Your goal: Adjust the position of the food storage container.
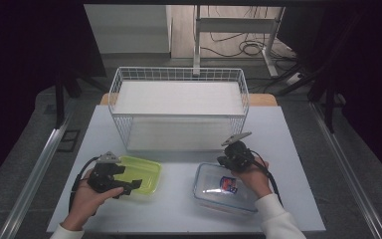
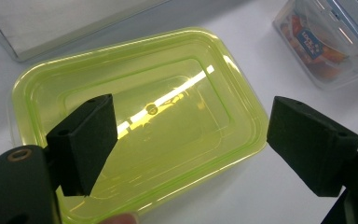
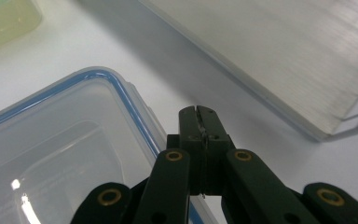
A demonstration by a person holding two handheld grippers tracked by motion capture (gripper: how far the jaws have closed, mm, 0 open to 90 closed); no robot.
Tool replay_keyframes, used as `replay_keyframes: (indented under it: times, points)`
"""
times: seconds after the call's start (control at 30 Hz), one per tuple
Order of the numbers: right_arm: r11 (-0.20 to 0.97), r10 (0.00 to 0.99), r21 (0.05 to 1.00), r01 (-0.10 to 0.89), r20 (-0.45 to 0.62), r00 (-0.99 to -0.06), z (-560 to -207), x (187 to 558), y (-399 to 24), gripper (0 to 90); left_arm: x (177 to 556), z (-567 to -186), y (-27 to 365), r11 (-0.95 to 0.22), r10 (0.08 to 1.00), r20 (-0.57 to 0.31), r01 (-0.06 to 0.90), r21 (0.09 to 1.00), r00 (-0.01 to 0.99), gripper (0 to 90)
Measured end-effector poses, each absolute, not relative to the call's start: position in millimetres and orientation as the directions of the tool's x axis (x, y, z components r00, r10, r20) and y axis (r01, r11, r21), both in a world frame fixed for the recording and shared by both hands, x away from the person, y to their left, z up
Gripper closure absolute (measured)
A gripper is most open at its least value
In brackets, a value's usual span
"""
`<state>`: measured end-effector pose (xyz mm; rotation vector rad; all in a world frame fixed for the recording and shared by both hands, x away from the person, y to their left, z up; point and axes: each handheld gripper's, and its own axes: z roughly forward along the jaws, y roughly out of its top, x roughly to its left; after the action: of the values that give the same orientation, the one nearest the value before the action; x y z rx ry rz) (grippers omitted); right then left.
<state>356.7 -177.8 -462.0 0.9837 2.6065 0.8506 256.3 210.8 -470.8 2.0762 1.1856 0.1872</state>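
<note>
Dim overhead light (glare streaks), dark edges.

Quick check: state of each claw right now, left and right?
Left claw: open, jaws spread over the green container, gripping nothing.
Right claw: closed, nothing between the jaws, beside the clear blue-rimmed container.

We can read no text; the blue-and-red label (image 2: 311,39) on the clear container (image 1: 214,191) at the near right is too blurred.
</note>
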Motion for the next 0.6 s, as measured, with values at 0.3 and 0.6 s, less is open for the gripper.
replay_keyframes:
  times: [0.3,0.6]
  points:
    - [0.538,0.656,0.661,0.523,0.061,-0.752,-432,313,-226,89.1,256,-470,211,-0.307,0.798,-0.216,0.688,0.657,0.563,15.8]
    - [0.571,0.572,0.639,0.516,0.142,-0.808,-440,234,-255,89.1,256,-470,205,-0.318,0.792,-0.214,0.686,0.655,0.571,15.8]
